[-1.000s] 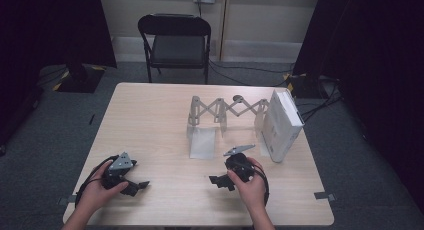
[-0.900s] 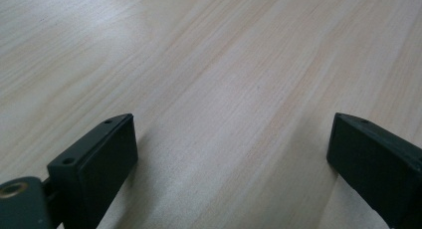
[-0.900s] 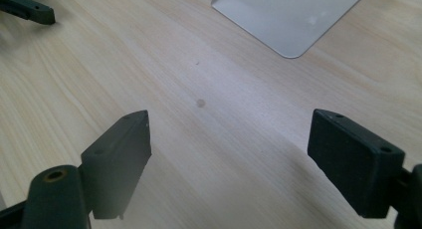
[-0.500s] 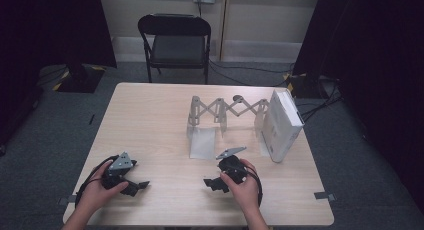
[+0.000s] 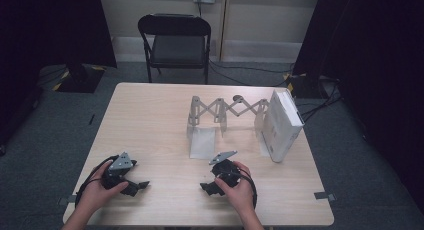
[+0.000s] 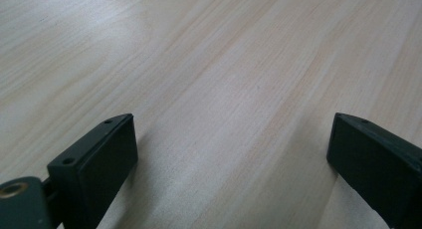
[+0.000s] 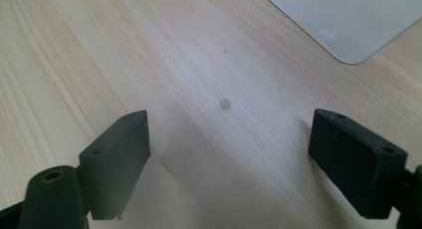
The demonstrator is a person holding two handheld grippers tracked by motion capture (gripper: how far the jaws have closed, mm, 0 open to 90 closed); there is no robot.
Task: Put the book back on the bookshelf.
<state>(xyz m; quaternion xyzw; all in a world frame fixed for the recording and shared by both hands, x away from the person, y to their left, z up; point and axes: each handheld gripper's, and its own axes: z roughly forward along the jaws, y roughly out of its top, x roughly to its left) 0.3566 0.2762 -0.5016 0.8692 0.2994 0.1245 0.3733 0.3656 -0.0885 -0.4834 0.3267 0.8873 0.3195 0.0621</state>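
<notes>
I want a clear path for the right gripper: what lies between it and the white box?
Just bare tabletop. In the high view, nothing sits between the right gripper and the white box; the folding rack's flat plate lies beside that path.

A pale wood table (image 5: 150,120) carries a folding metal rack (image 5: 225,115) — a white box (image 5: 282,122) just beside it.

1. The left hand (image 5: 95,192) holds the left gripper (image 5: 131,182) low at the near left, jaws spread wide with nothing between them.
2. The right hand (image 5: 239,190) holds the right gripper (image 5: 210,186) near the middle, jaws likewise wide apart and empty.
</notes>
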